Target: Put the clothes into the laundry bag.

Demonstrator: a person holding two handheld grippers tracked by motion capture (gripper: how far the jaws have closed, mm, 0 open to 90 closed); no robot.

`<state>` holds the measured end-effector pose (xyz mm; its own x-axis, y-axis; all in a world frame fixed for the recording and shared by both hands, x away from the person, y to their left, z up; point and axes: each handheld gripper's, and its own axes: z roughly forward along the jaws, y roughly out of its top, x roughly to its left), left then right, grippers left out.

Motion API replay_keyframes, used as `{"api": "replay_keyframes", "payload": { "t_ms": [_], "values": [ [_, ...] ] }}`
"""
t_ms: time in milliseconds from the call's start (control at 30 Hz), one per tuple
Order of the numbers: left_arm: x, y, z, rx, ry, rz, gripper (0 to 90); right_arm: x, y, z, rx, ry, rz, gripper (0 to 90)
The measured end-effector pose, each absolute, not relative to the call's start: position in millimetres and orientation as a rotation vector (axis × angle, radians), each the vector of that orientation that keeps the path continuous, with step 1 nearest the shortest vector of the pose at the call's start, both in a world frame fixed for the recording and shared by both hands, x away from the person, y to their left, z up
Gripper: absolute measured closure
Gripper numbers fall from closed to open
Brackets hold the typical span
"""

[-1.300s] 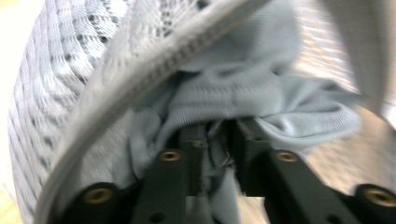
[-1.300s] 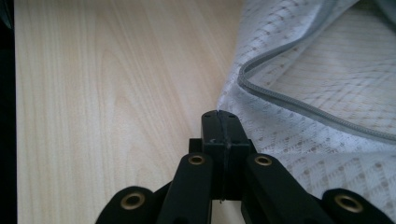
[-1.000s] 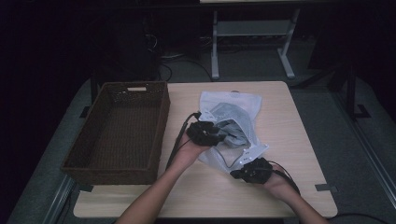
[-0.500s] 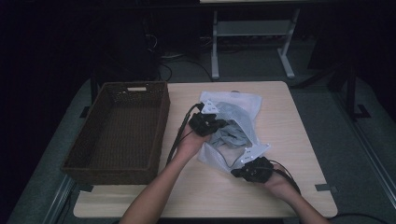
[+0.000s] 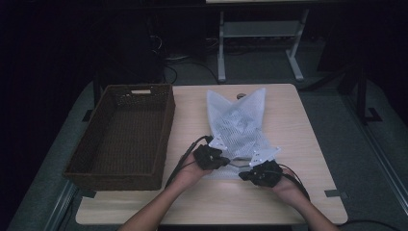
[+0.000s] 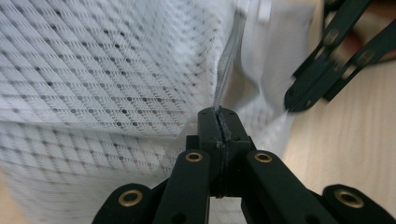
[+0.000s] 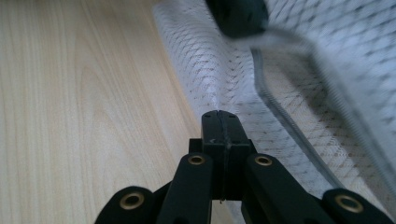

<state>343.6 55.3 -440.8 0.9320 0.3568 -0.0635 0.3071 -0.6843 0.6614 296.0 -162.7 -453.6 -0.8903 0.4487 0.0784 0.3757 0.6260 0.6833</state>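
Both grippers, left [image 5: 211, 156] and right [image 5: 262, 172], are pinched on the mesh bag [image 5: 238, 122] at lower centre. If pulled unevenly, thin mesh could slip free.

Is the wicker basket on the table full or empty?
Empty. In the high view the basket shows bare woven floor and walls, with nothing inside; the mesh bag lies beside it.

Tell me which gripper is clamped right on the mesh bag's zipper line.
The left gripper: its shut fingers pinch the bag where the grey zipper runs into them. The right gripper grips plain mesh at the bag's edge, beside the bare table.
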Motion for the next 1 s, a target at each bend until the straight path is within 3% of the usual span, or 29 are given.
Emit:
{"api": "replay_keyframes", "payload": {
  "t_ms": [200, 367, 700, 1000],
  "values": [
    [347.8, 58.5, -448.0, 2.339, 0.513, 0.042, 87.4, 295.7, -164.9, -453.3, 0.704, 2.741, 1.117, 90.0],
    [346.1, 62.2, -444.7, 2.324, 0.517, 0.040, 79.6, 296.1, -166.1, -453.2, 0.704, 2.730, 1.126, 87.9],
    [340.1, 74.4, -433.4, 2.247, 0.559, -0.018, 49.4, 294.8, -173.3, -449.2, 0.736, 2.681, 1.188, 55.4],
    [324.6, 88.2, -430.0, 2.231, 0.576, 0.007, 34.8, 291.7, -184.5, -440.2, 0.780, 2.628, 1.210, 34.6]
  ]
}}
